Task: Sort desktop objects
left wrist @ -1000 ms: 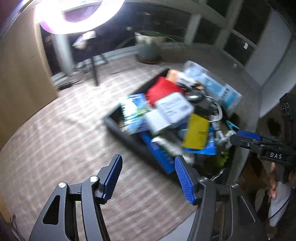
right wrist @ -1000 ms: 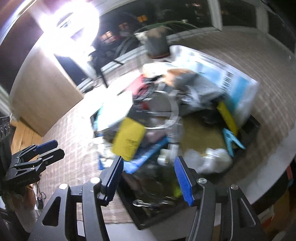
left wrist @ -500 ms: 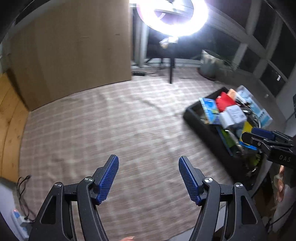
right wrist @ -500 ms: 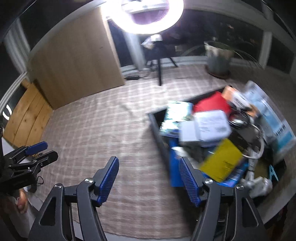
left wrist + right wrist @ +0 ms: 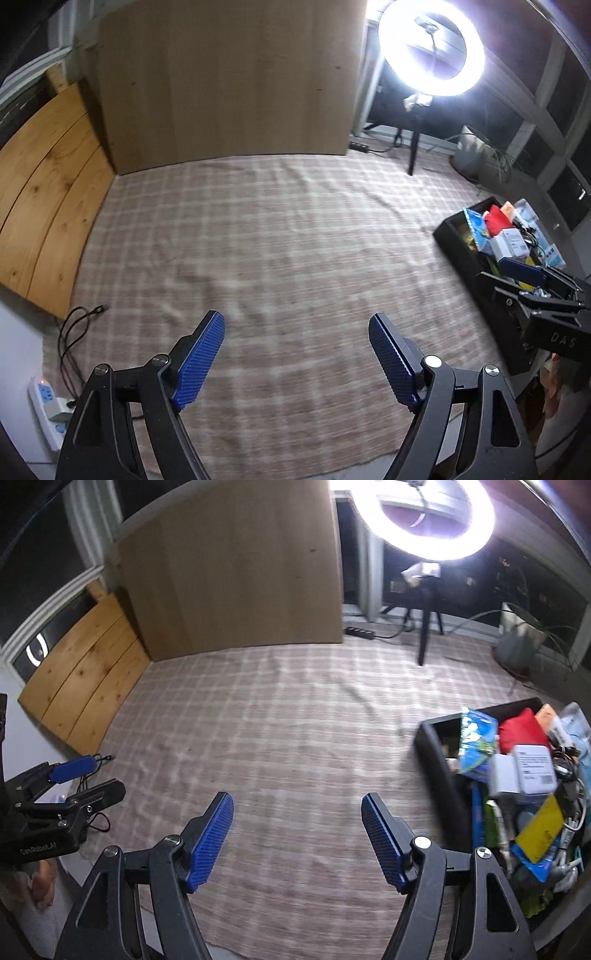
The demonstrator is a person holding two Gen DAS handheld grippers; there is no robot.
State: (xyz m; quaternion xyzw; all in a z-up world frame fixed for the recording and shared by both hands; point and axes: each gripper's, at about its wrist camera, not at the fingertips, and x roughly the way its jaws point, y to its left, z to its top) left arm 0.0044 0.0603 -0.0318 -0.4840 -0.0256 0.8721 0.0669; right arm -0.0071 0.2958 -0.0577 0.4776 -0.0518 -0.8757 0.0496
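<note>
wood boards (image 5: 44, 206): far left, leaning at the edge of the cloth, lighter planks in front of a taller plain panel (image 5: 229, 81).
power strip (image 5: 48, 402): bottom left of left wrist view, off the cloth, red light on, black cable (image 5: 74, 332) looping up from it.
checked cloth (image 5: 280, 251): covers the desktop, bare across the whole middle, slightly blurred.
left gripper (image 5: 297, 360): low centre of its own view, blue pads wide apart, jaws opening, nothing between them, only cloth under. Also seen at left edge of right wrist view (image 5: 83, 781).
right gripper (image 5: 297, 840): same pose in its view, blue pads apart, jaws opening, released, nothing between them. Seen from the side at right edge of left wrist view (image 5: 524, 277), in front of the bin.
ring light (image 5: 430, 48): upper right, on a tripod behind the cloth, glare strong.
plant pot (image 5: 517, 642): right rear, by the window.
black bin (image 5: 439, 771): right side of the cloth, well apart from both grippers' pads, crammed full.
bin contents: blue-green packet (image 5: 476, 744) at the near-left end, red pouch (image 5: 522, 731) beside it, white box (image 5: 533, 770) with a label on top, yellow card (image 5: 539, 829) lower down, white cables (image 5: 570, 827) at right. Rest too jumbled to tell.
</note>
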